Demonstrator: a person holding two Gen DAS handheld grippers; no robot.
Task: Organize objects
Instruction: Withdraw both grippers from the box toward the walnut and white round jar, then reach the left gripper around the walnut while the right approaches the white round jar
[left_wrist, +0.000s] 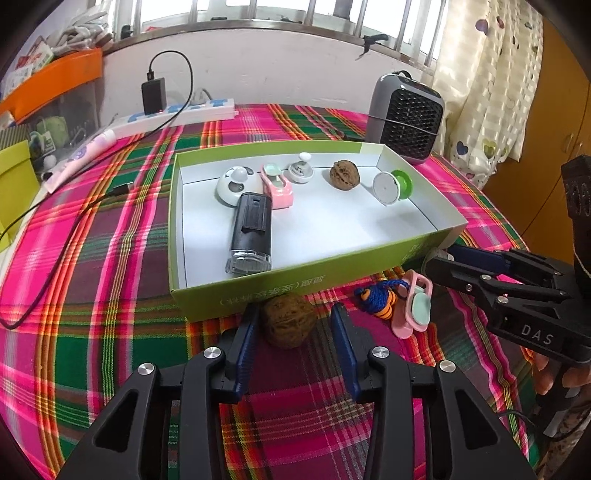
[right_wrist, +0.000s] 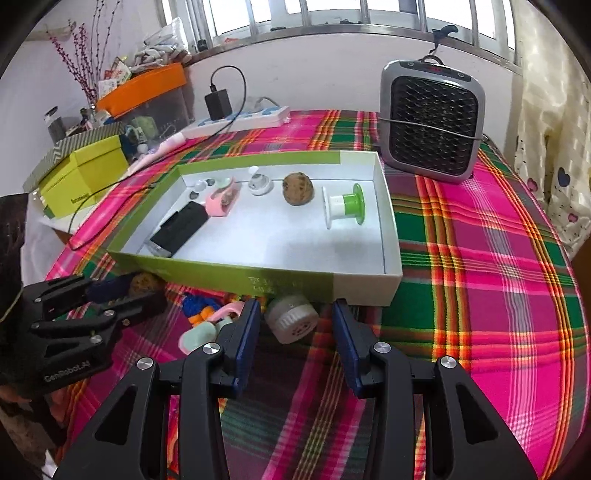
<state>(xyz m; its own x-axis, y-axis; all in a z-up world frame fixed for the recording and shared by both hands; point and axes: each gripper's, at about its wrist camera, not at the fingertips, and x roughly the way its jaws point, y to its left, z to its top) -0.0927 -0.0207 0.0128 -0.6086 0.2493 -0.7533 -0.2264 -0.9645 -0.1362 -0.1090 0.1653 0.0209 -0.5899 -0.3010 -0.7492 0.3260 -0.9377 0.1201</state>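
- The left gripper's (left_wrist: 293, 321) fingers (left_wrist: 247, 334) stand partly apart around a brown walnut (left_wrist: 289, 320) on the plaid cloth (left_wrist: 110, 258); the left pad lies against the nut, while a gap shows on the right side, so a firm grip cannot be told.
- The right gripper's (right_wrist: 295, 321) fingers (right_wrist: 245, 328) are also partly apart, either side of a grey-white ribbed cap (right_wrist: 293, 322) that lies tilted on the cloth; neither pad clearly touches it.
- Both things sit just in front of the near wall of the green box (left_wrist: 295, 280), outside it.
- Between the two grippers lie a pink and mint clip (left_wrist: 415, 308) and a blue cord with orange beads (left_wrist: 384, 295); in the right wrist view they are partly covered by the fingers.
- Inside the box: a black and clear device (left_wrist: 251, 236), a white rounded gadget (left_wrist: 234, 184), a pink piece (left_wrist: 277, 184), a small white knobbed item (left_wrist: 301, 170), a second walnut (left_wrist: 344, 174) and a green and white spool (left_wrist: 393, 186). What the small white items are is hard to make out.
- A grey fan heater (left_wrist: 406, 118) stands behind the box; a power strip (left_wrist: 177, 114) with a black charger (left_wrist: 153, 96) lies by the wall.
- The person's hand is cut off at the frame edge in both views.
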